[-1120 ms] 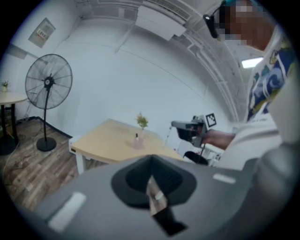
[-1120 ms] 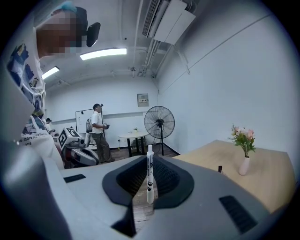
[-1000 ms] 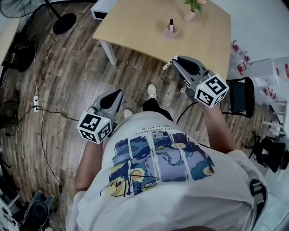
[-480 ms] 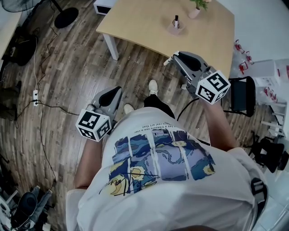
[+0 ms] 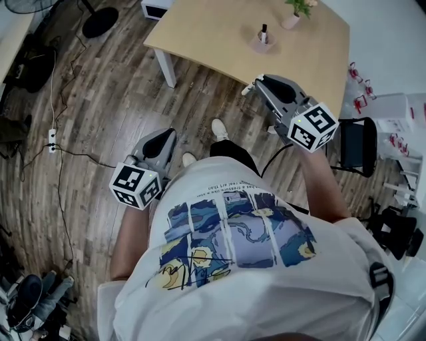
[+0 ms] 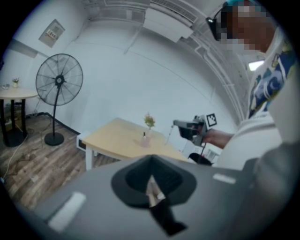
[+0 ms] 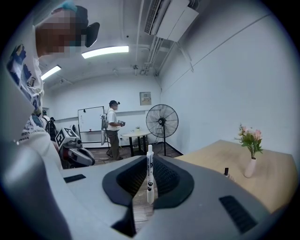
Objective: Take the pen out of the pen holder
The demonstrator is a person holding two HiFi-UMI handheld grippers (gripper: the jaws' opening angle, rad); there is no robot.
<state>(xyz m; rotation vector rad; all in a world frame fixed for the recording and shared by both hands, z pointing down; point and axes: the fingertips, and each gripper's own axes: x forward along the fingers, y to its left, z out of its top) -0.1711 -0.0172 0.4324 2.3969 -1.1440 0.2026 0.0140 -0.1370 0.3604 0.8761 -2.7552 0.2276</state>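
A pink pen holder (image 5: pixel 261 42) with a dark pen (image 5: pixel 263 30) upright in it stands on the far wooden table (image 5: pixel 219 40). My right gripper (image 5: pixel 257 84) hovers over the floor just short of the table's near edge, shut on a white pen (image 7: pixel 149 174) that stands upright between its jaws. The white pen's end (image 5: pixel 247 89) sticks out at the jaw tips. My left gripper (image 5: pixel 170 136) is held low at the person's left side, over the floor, jaws together with nothing in them. The pen holder (image 6: pixel 144 139) also shows in the left gripper view.
A small vase with flowers (image 5: pixel 293 14) stands behind the pen holder. A black chair (image 5: pixel 356 143) is at the right. On the far side of the room stand a floor fan (image 7: pixel 161 123), a round table (image 7: pixel 135 137) and another person (image 7: pixel 112 129). Cables and a power strip (image 5: pixel 52 140) lie on the floor at left.
The head view has drifted, so the table sits slightly further right. Both grippers stay near the body; the right one keeps hold of the white pen.
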